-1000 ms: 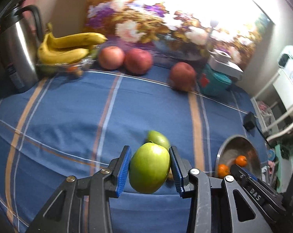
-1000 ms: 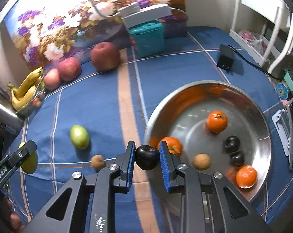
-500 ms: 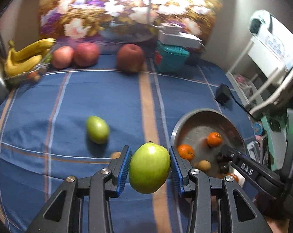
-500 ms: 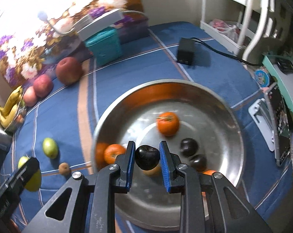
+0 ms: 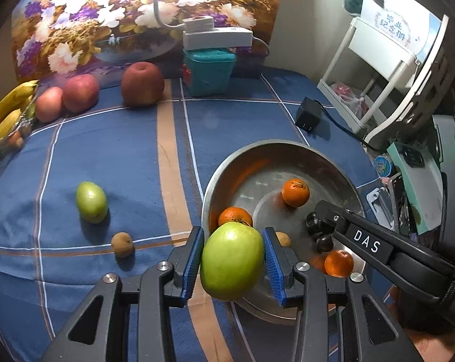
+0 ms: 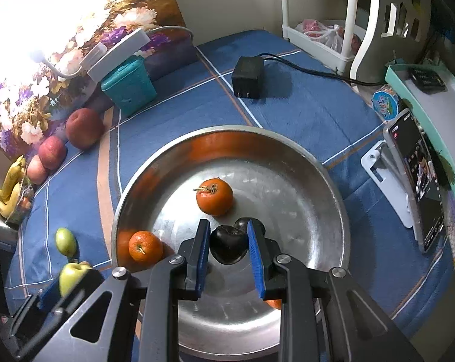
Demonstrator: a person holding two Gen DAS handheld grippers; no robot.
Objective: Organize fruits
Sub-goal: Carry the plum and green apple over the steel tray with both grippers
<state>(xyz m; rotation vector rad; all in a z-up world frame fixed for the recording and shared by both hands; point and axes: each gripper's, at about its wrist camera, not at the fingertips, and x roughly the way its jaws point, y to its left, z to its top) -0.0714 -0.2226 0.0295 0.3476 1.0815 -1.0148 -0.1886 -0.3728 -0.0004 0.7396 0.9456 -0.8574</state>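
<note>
Left gripper [image 5: 233,264] clamps a green apple [image 5: 232,261] at the metal bowl's [image 6: 327,175] 7 o'clock rim. Right gripper [image 6: 228,249] grips a dark plum [image 6: 228,248] over the bowl's centre.

A blue tablecloth [image 5: 112,150] with white and tan stripes covers the table, and a floral painting [image 5: 112,24] leans against the plain beige wall [image 6: 227,3] at the back, washed out by strong light on its upper part. A white lamp [image 5: 209,34] sits on a teal box [image 5: 208,71] before it. A white shelf rack [image 6: 345,21] stands off the far right corner.
</note>
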